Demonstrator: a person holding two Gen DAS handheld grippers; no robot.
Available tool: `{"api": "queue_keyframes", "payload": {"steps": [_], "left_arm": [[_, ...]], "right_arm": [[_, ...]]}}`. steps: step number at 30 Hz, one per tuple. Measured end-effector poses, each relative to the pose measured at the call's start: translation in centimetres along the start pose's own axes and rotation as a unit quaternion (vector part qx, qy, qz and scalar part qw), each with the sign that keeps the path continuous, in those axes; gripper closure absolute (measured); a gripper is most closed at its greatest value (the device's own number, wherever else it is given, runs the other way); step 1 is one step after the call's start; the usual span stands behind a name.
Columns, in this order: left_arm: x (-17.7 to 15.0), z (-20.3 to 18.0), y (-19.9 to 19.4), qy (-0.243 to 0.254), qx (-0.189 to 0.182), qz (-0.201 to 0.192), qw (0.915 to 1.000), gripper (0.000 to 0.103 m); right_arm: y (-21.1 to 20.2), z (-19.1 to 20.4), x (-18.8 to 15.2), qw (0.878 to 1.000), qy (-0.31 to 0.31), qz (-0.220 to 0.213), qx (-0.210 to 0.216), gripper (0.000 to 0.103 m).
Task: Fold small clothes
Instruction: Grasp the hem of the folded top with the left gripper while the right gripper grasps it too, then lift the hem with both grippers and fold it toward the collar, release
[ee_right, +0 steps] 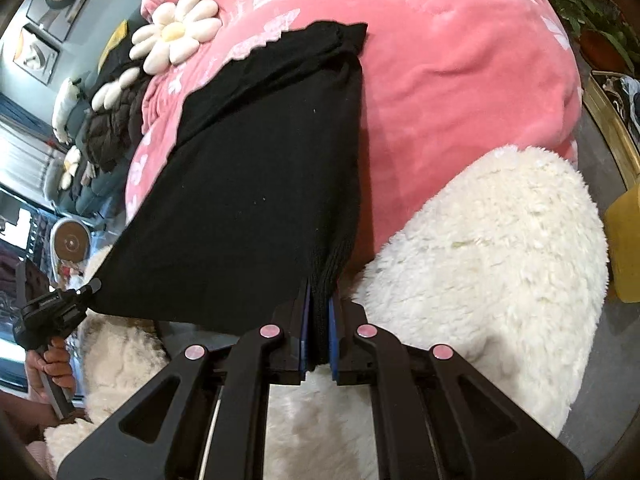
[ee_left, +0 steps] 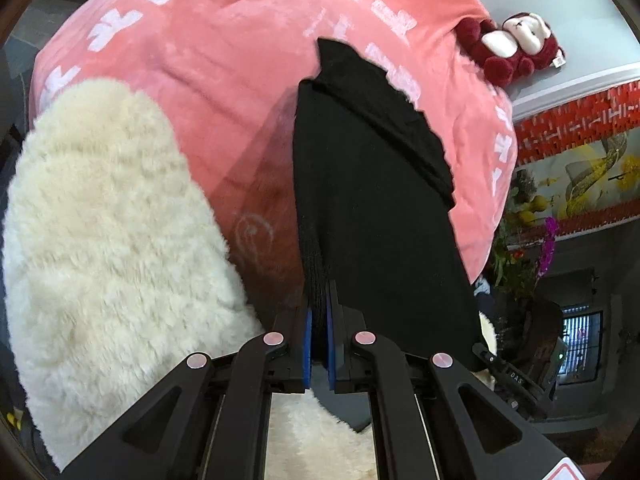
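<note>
A black knit garment (ee_left: 372, 200) is held lifted above a pink blanket (ee_left: 224, 80). My left gripper (ee_left: 319, 320) is shut on one near corner of the garment, with the knit edge pinched between its blue pads. My right gripper (ee_right: 319, 312) is shut on the other near corner of the same black garment (ee_right: 256, 184). The cloth stretches taut between both grippers, and its far end lies folded on the pink blanket (ee_right: 460, 64). The left gripper also shows in the right wrist view (ee_right: 86, 292), held by a hand.
A fluffy cream cushion (ee_left: 108, 248) lies under both grippers, also in the right wrist view (ee_right: 480, 264). A red and white plush toy (ee_left: 516, 44) sits at the blanket's far edge. Daisy-shaped cushions (ee_right: 176, 36) and dark clothing (ee_right: 116, 124) lie to the left.
</note>
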State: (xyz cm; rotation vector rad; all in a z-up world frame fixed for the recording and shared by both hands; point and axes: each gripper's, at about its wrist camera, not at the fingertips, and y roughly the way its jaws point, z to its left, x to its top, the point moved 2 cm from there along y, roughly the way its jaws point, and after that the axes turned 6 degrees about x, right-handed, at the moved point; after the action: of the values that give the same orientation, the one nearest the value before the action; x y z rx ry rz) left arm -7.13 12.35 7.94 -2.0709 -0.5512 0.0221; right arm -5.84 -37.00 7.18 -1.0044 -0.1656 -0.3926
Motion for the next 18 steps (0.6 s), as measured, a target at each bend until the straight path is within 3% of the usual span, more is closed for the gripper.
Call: {"api": "queue_keyframes", "payload": {"steps": [4, 7, 9, 13, 15, 16, 17, 18], "left_arm": [[3.2, -1.9, -0.7, 0.011, -0.024, -0.023, 0.9994, 0.100], [7.7, -4.5, -0.8, 0.043, -0.028, -0.058, 0.9970, 0.100], [11.7, -6.9, -0.5, 0.071, -0.024, -0.097, 0.9925, 0.100], [20.0, -10.8, 2.4, 0.085, 0.012, -0.153, 0.9845, 0.098], [24.8, -11.7, 6.5, 0.066, 0.049, -0.161, 0.9835, 0.091], [26.4, -11.7, 8.3, 0.051, 0.065, -0.163, 0.9832, 0.076], [28.0, -11.2, 10.5, 0.028, 0.084, -0.164, 0.9825, 0.070], [28.9, -10.9, 11.8, 0.018, 0.105, -0.160, 0.9814, 0.070]], "right_arm": [[-2.3, 0.6, 5.0, 0.998, 0.001, -0.060, 0.031, 0.097], [-3.2, 1.2, 11.0, 0.992, -0.001, -0.111, 0.060, 0.097], [-2.8, 1.9, 15.2, 0.989, -0.016, -0.137, 0.055, 0.097], [2.4, 2.8, 24.8, 0.987, -0.037, -0.156, 0.007, 0.091], [6.9, 1.6, 28.5, 0.990, -0.014, -0.140, -0.034, 0.088], [8.8, 0.8, 29.5, 0.990, 0.006, -0.134, -0.053, 0.081], [10.2, 0.1, 29.9, 0.990, 0.028, -0.126, -0.064, 0.080], [10.7, -0.2, 29.8, 0.989, 0.041, -0.126, -0.060, 0.080]]}}
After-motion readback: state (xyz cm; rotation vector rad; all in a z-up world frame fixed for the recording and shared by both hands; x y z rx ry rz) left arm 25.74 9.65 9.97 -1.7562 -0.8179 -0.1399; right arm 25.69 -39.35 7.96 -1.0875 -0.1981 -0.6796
